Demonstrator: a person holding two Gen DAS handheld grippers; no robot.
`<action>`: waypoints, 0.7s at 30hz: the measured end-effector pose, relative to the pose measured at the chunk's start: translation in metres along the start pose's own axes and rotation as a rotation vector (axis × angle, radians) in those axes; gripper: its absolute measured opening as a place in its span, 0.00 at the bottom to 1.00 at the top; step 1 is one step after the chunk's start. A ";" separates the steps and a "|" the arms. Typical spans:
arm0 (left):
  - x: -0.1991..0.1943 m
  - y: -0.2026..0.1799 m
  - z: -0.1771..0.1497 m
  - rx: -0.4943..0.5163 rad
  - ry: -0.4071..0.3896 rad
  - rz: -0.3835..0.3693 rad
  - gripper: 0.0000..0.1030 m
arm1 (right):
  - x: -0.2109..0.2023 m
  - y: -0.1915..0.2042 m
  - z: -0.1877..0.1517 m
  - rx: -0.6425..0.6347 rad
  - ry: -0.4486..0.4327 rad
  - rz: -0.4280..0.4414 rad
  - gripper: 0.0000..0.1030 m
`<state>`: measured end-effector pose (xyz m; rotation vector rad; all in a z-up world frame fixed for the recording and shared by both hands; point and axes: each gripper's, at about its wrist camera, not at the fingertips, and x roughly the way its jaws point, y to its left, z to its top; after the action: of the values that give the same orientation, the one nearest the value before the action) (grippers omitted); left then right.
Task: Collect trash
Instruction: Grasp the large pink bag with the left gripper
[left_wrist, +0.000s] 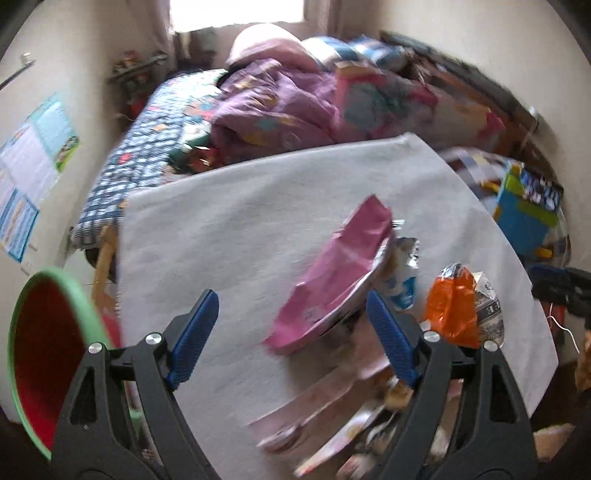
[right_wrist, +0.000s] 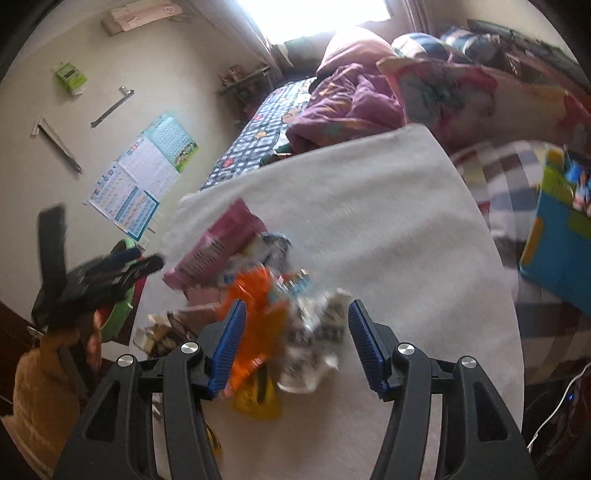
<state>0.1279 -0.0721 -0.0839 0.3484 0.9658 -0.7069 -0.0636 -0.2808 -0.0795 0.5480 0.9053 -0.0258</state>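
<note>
Crinkly foil wrappers — pink packet, orange wrapper — light, slippery, pinch a flat edge; left gripper and right gripper jaws apart, empty.

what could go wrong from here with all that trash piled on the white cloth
1. The wrappers overlap: the orange wrapper lies against the pink packet and crumpled white wrappers, so the open right gripper may grab several at once or drag neighbours off the white cloth.
2. Both views are blurred, so a grasp could miss.
3. The bin sits beside the open left gripper; a swing might knock it.
</note>
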 end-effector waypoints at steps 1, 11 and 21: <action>0.006 -0.005 0.003 0.009 0.015 -0.006 0.78 | -0.003 -0.003 -0.003 0.002 0.001 0.001 0.55; 0.063 -0.029 0.018 0.017 0.175 -0.063 0.78 | -0.016 -0.030 -0.008 0.016 0.014 0.038 0.55; 0.039 -0.014 0.019 -0.137 0.102 0.006 0.55 | -0.010 -0.035 -0.006 -0.013 0.044 0.080 0.55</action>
<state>0.1445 -0.1080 -0.1065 0.2684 1.1032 -0.6180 -0.0830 -0.3104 -0.0898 0.5745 0.9249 0.0645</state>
